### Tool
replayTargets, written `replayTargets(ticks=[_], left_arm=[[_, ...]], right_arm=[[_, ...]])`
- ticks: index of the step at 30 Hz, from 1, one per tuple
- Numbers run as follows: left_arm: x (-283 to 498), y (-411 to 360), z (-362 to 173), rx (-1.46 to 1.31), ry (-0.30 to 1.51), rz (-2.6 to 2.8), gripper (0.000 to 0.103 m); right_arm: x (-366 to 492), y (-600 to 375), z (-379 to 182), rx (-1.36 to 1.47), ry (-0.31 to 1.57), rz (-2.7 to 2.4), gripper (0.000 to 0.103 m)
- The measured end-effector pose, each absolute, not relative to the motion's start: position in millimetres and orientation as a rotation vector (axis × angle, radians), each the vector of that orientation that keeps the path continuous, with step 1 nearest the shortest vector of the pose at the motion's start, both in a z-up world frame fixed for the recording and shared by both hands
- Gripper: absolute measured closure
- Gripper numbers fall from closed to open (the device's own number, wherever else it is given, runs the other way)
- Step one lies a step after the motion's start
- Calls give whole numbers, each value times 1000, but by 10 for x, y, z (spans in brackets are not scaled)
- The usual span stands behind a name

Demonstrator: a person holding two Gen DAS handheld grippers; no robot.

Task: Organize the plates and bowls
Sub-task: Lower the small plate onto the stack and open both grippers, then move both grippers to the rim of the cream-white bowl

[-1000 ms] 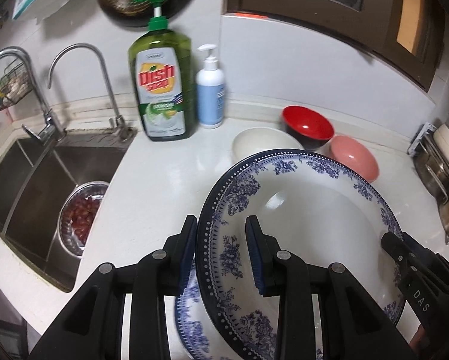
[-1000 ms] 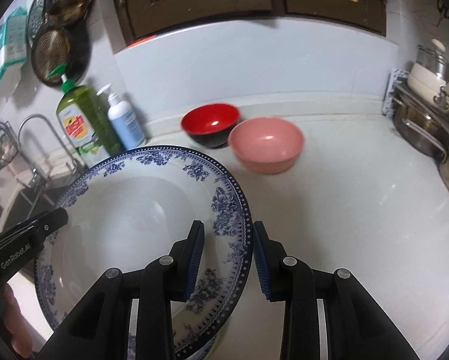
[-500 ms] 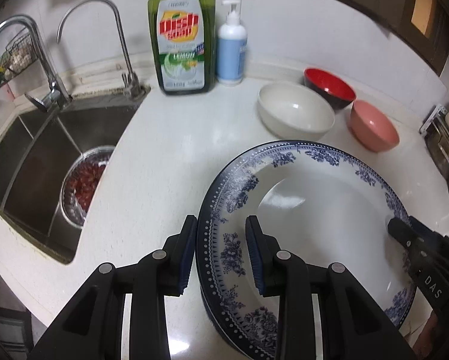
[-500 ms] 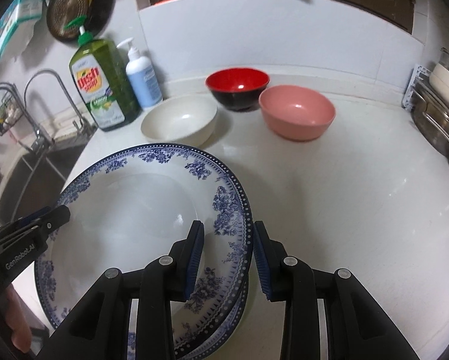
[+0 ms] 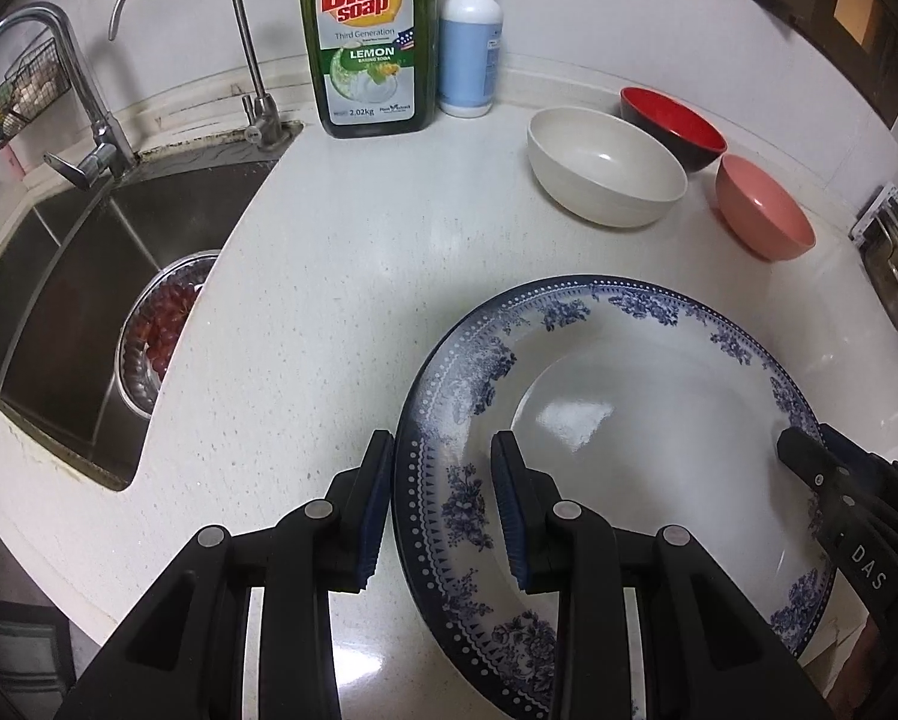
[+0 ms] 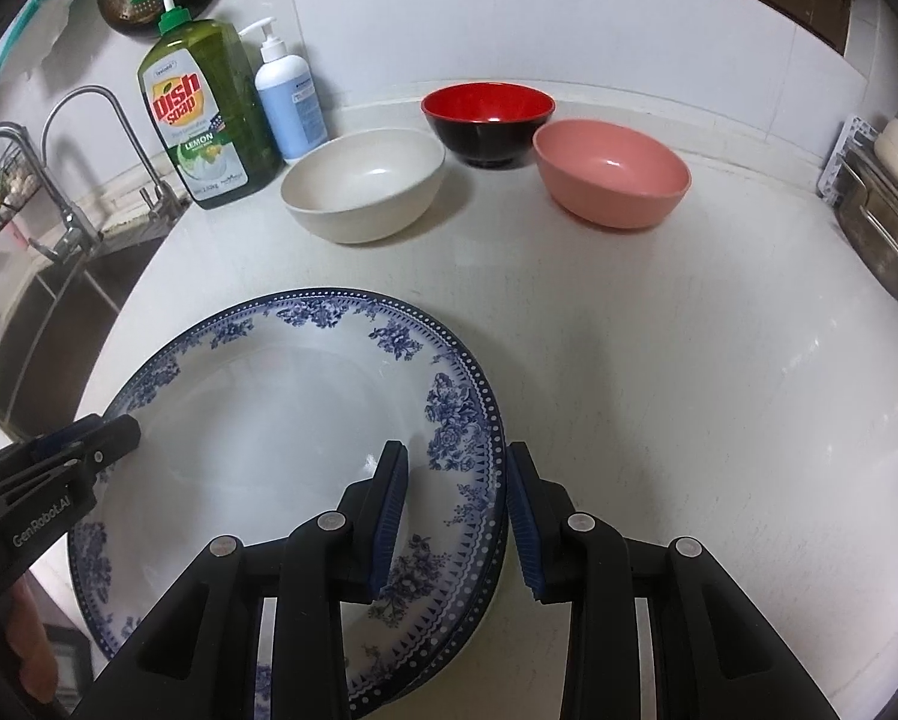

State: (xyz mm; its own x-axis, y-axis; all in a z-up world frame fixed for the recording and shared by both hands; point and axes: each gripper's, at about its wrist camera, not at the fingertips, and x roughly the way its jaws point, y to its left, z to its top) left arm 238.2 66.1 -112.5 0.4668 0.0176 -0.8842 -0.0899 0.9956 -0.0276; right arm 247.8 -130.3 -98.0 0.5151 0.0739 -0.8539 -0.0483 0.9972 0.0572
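Plate (image 6: 281, 420) underside and lower plate hidden

We see only a sliver of rim from a second plate (image 6: 489, 594) beneath the blue-and-white floral china plate (image 6: 257, 420) (its pattern stays covered). The red fruit in the steel colander (image 5: 149, 330) is too small to identify. The frame edge crops the stacked steel pots (image 6: 886, 222).

Glossy glazed ceramic plate (image 5: 658, 372) on smooth speckled stone-like counter (image 5: 341, 252); brushed-steel sink (image 5: 47, 276).
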Motion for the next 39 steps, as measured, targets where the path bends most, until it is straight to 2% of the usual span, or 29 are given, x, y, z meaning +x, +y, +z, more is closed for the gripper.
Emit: replayTargets(ticks=[12, 23, 27, 29, 31, 35, 39], left_arm=[[2373, 650, -1249, -55, 1128, 55, 71], [2389, 641, -1322, -72, 1155, 55, 70], [2397, 641, -1295, -73, 1133, 47, 64], [2397, 641, -1259, -70, 1117, 48, 56], [2395, 640, -1214, -58, 1092, 60, 48], [2401, 635, -1142, -36, 1063, 66, 44], [2400, 619, -1046, -24, 1033, 66, 40]], right_arm=[[2466, -1343, -1170, 52, 1126, 80, 66], [2486, -1331, -1184, 32, 1137, 78, 66], [2500, -1333, -1183, 43, 1141, 86, 63], [2504, -1328, -1185, 51, 1142, 99, 54], [2507, -1334, -1189, 62, 1139, 109, 52], [2512, -1348, -1145, 57, 1115, 88, 43], [2506, -1357, -1050, 50, 1081, 82, 40]])
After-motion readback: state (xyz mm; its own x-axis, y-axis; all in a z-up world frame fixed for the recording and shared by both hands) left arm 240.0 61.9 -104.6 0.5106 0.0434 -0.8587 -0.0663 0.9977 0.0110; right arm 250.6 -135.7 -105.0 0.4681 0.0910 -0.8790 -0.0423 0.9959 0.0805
